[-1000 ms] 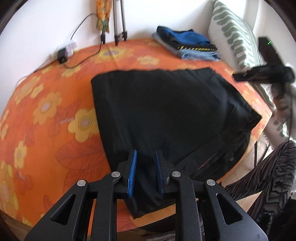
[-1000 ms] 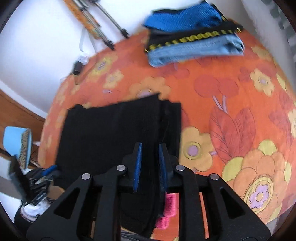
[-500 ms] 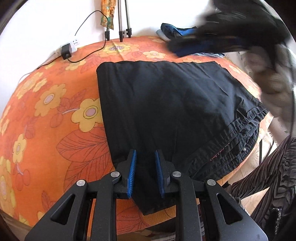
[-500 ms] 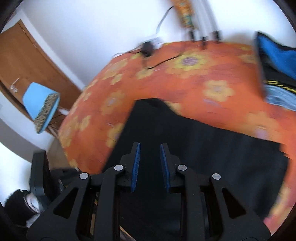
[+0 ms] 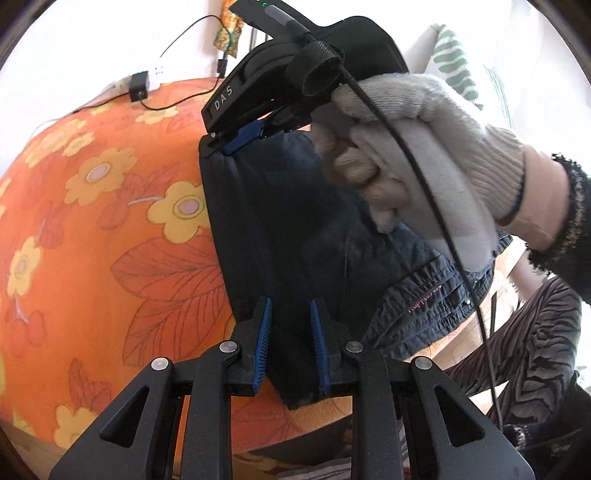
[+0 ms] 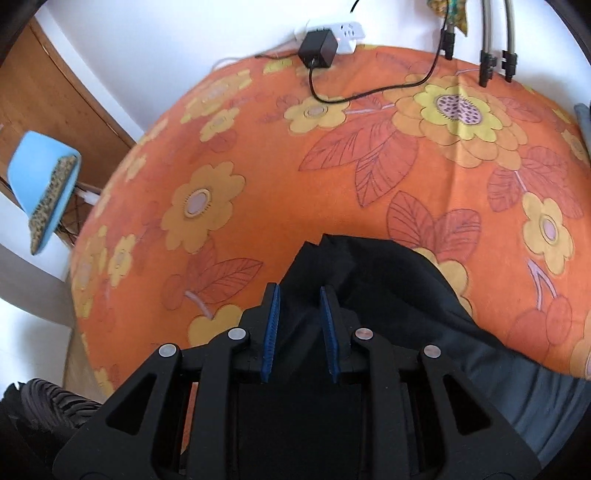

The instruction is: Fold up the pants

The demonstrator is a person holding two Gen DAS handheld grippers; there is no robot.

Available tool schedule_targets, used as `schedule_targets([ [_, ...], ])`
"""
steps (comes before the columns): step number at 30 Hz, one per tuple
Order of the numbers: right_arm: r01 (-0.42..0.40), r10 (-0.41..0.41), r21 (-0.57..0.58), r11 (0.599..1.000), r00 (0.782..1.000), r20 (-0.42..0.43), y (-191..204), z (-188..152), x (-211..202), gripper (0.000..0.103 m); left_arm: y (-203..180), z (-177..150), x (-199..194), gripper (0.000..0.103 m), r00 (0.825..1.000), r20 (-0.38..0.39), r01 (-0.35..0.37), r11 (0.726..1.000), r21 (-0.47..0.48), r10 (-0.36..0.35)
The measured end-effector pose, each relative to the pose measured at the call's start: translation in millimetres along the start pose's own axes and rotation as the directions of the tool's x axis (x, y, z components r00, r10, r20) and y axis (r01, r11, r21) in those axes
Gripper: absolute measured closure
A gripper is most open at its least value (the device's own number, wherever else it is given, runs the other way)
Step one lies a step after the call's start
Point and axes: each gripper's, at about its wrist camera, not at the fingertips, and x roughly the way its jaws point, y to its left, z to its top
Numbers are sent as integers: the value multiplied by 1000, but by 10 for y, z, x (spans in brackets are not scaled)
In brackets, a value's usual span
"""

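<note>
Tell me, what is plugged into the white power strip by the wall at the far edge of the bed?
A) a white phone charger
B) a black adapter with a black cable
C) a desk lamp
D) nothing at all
B: a black adapter sits in the white power strip, and its black cable trails across the orange flowered cover.

Black pants [image 5: 295, 229] with pink waistband lettering lie on an orange bedsheet [image 5: 110, 240] printed with yellow flowers and red leaves, a cream knitted glove [image 5: 424, 147] at upper right, a green-striped white pillow [image 5: 454, 62] behind, blue pads [image 6: 271, 332] on black grippers.
</note>
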Motion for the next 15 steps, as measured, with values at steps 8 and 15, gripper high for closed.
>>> schedule_targets([
  [8, 6, -3, 75, 997, 999, -48, -16, 75, -131, 64, 163, -123, -222, 57, 998, 45, 49, 989, -141, -43],
  [15, 60, -55, 20, 998, 980, -193, 306, -114, -267, 54, 210, -122, -89, 56, 997, 13, 81, 976, -203, -80],
])
